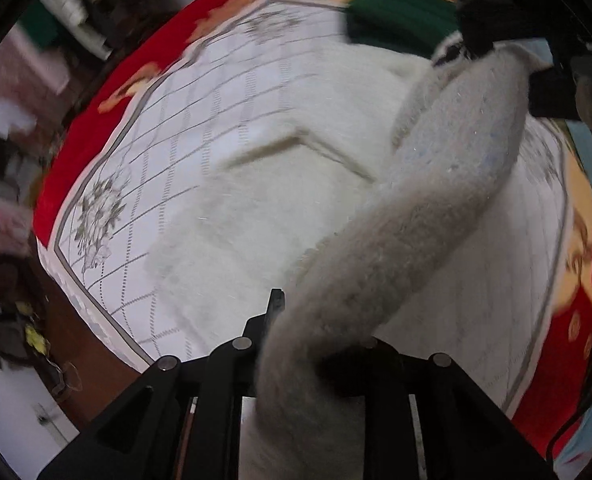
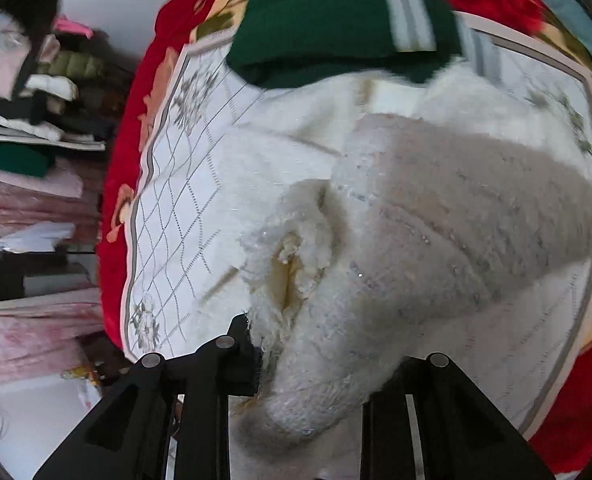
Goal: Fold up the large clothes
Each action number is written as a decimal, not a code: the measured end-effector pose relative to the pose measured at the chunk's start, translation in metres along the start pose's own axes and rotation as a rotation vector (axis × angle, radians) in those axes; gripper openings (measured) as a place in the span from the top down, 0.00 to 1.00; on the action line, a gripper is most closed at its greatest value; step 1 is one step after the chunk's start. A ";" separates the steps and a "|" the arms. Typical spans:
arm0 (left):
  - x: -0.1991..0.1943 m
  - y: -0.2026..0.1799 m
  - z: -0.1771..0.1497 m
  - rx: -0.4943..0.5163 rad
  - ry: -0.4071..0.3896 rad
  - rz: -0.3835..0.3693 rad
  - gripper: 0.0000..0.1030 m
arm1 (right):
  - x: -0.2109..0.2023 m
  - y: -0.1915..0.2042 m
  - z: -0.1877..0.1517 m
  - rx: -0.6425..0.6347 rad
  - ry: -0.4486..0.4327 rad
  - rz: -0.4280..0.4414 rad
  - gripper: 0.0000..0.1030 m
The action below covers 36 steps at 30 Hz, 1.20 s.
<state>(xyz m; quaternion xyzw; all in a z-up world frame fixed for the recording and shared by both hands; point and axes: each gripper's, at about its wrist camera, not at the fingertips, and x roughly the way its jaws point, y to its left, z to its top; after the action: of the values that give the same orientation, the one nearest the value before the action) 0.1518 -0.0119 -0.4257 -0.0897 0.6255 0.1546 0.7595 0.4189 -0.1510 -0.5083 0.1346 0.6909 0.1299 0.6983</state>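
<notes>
A large white fluffy sweater lies spread on the quilted bedspread. My left gripper is shut on a lifted edge of the sweater, which hangs as a grey-white band stretching up to my right gripper at the far top right. In the right wrist view my right gripper is shut on a bunched fold of the same sweater, held above the bed. The cloth hides most of both grippers' fingers.
A folded dark green garment with white stripes lies at the far end of the bed, also in the left wrist view. The bedspread has a red floral border. Stacked clothes sit on shelves at left.
</notes>
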 end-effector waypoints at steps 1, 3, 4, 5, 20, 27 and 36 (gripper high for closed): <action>0.009 0.016 0.006 -0.029 0.013 -0.015 0.80 | 0.014 0.021 0.007 -0.016 0.016 -0.026 0.75; 0.027 0.055 0.018 -0.104 0.019 -0.030 0.73 | 0.042 0.049 0.016 -0.023 0.039 -0.064 0.73; 0.033 0.068 0.021 -0.128 0.016 -0.023 0.69 | 0.061 0.064 0.023 -0.031 0.063 -0.083 0.69; 0.041 0.085 0.024 -0.156 0.015 -0.003 0.67 | 0.081 0.076 0.030 -0.042 0.090 -0.098 0.61; 0.122 0.135 0.059 -0.194 0.012 0.117 0.26 | 0.044 -0.031 0.038 0.197 -0.151 0.057 0.23; 0.164 0.131 0.088 -0.172 0.035 0.144 0.23 | 0.113 -0.159 0.044 0.435 -0.106 0.291 0.23; 0.137 0.126 0.091 -0.076 0.015 0.202 0.24 | 0.078 -0.179 -0.024 0.505 -0.245 0.344 0.64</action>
<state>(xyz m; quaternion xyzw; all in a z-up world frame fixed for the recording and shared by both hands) 0.2153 0.1529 -0.5344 -0.0561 0.6305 0.2534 0.7315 0.3945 -0.2882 -0.6471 0.4330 0.5792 0.0533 0.6886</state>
